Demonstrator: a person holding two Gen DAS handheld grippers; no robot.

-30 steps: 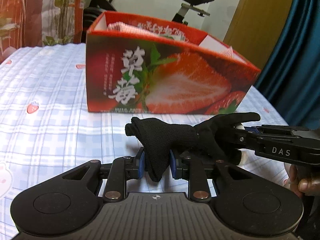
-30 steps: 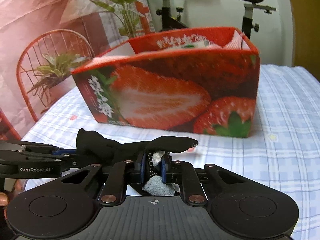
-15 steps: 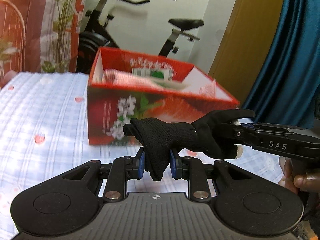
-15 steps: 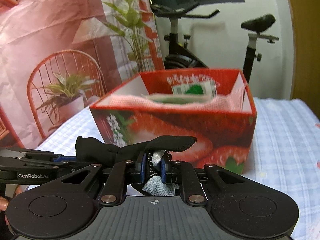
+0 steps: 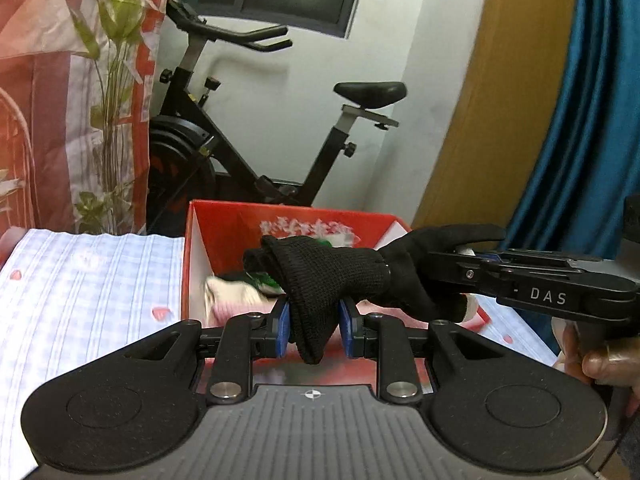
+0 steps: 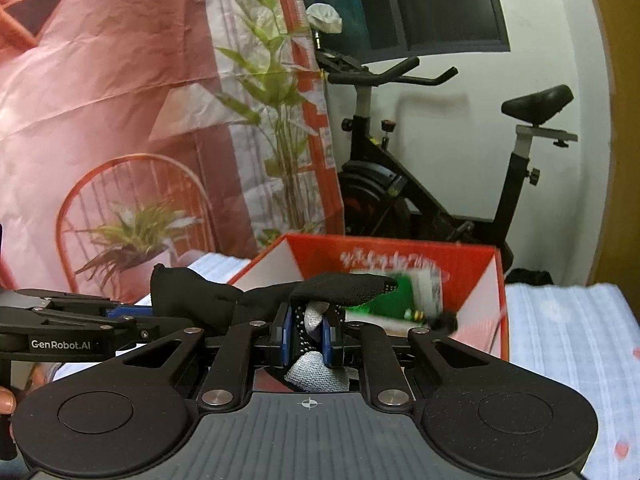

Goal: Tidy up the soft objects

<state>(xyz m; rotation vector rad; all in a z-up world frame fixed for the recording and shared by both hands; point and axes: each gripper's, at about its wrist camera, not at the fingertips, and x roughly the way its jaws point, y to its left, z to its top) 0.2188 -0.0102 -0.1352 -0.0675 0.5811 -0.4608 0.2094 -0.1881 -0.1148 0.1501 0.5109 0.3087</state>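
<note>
Checked bedcover [image 5: 80, 280], open red box [image 5: 288, 220], black glove [image 5: 328, 276] stretched above rim

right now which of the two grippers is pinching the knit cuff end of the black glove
The left gripper: its blue fingers squeeze the ribbed cuff of the black glove. The right gripper clamps the other end, the grey-tipped, dotted finger part.
</note>
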